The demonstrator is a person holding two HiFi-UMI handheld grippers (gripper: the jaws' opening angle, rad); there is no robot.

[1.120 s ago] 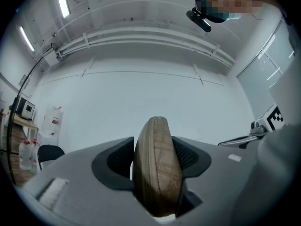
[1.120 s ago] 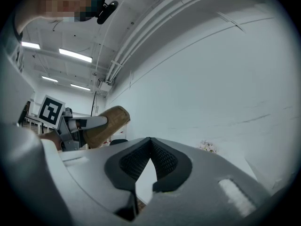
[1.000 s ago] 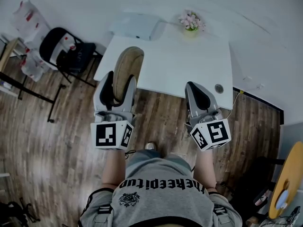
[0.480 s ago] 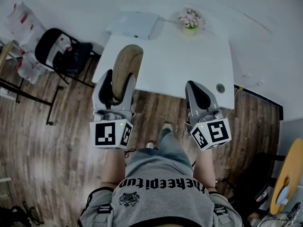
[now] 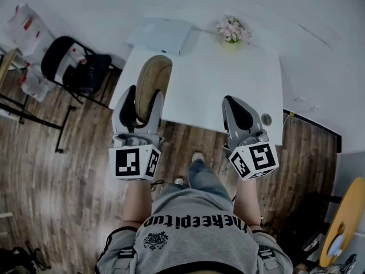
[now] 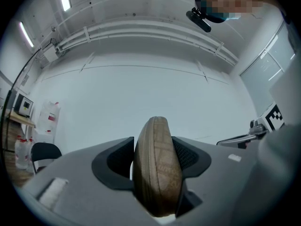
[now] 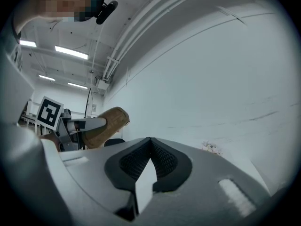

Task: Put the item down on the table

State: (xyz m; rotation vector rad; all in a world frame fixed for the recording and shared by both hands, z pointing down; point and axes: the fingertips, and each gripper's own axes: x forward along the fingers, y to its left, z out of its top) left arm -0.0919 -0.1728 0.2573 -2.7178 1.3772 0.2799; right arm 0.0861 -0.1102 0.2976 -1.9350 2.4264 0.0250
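Note:
A flat brown oval pouch (image 5: 153, 80) with a woven pattern stands on edge between the jaws of my left gripper (image 5: 142, 100), which is shut on it. In the head view it hangs over the near left corner of the white table (image 5: 228, 79). The left gripper view shows the pouch (image 6: 157, 168) pinched between the black pads, sticking up past them. My right gripper (image 5: 236, 106) is shut with nothing in it, over the table's near edge. In the right gripper view its pads (image 7: 162, 160) meet, and the pouch (image 7: 106, 124) shows off to the left.
A white box (image 5: 159, 36) lies at the table's far left corner and a pot of pink flowers (image 5: 232, 32) at its far edge. A small round disc (image 5: 266, 119) sits near the right front corner. A black chair (image 5: 74, 61) stands left of the table.
The view has shifted slightly forward toward the table as a leg steps ahead. Both grippers keep their hold and spacing, and the pouch stays in the left jaws.

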